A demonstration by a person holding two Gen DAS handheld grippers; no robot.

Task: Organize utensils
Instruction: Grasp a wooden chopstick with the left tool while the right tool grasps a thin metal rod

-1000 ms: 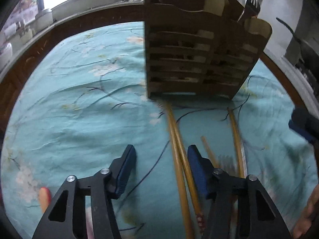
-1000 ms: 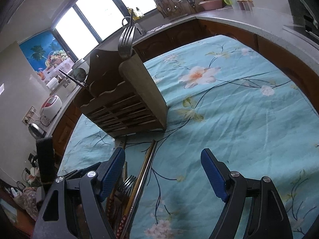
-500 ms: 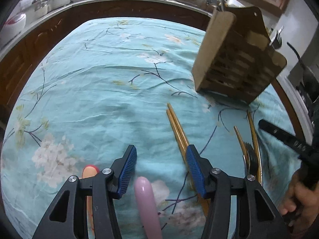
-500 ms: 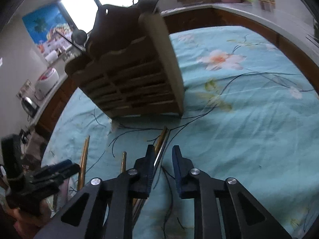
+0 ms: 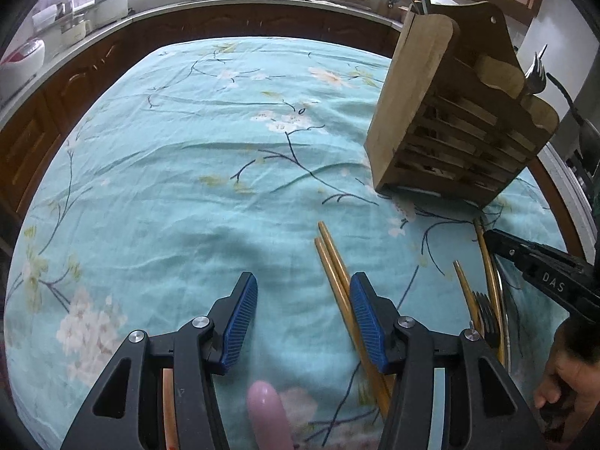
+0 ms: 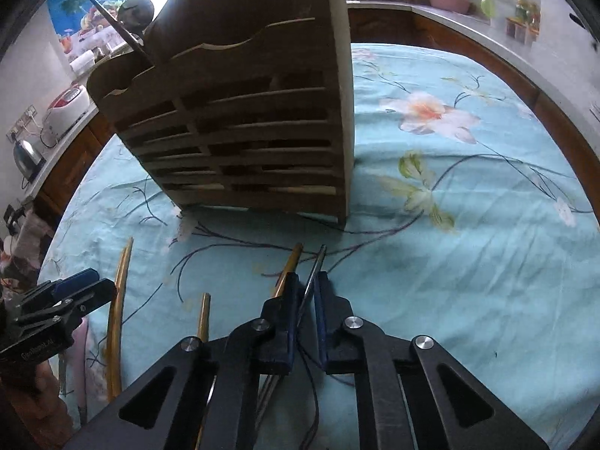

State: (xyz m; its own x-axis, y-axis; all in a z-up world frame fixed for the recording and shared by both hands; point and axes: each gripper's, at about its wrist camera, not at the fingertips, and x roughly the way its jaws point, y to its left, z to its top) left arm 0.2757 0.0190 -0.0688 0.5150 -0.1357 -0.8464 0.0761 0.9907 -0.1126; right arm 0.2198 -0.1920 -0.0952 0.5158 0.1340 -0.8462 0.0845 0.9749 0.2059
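A wooden slatted utensil holder [image 5: 455, 127] [image 6: 240, 112] stands on the turquoise floral cloth, with a fork [image 5: 534, 75] upright in it. My right gripper [image 6: 305, 288] is shut on a thin silver utensil handle [image 6: 317, 266], low over the cloth just in front of the holder. A gold handle [image 6: 287, 270] lies beside it. My left gripper [image 5: 303, 307] is open and empty above the cloth. A pair of gold chopsticks [image 5: 333, 273] passes under its right finger. A pink handle [image 5: 268, 412] lies below it.
Gold utensils and a fork [image 5: 483, 307] lie right of the left gripper, also in the right wrist view [image 6: 118, 300]. The right gripper shows in the left view [image 5: 540, 270]. Dark wood cabinets and a counter [image 5: 187, 18] ring the table.
My right gripper has closed from wide open onto the silver handle and moved nearer the holder. My left gripper has swung left and back, staying open.
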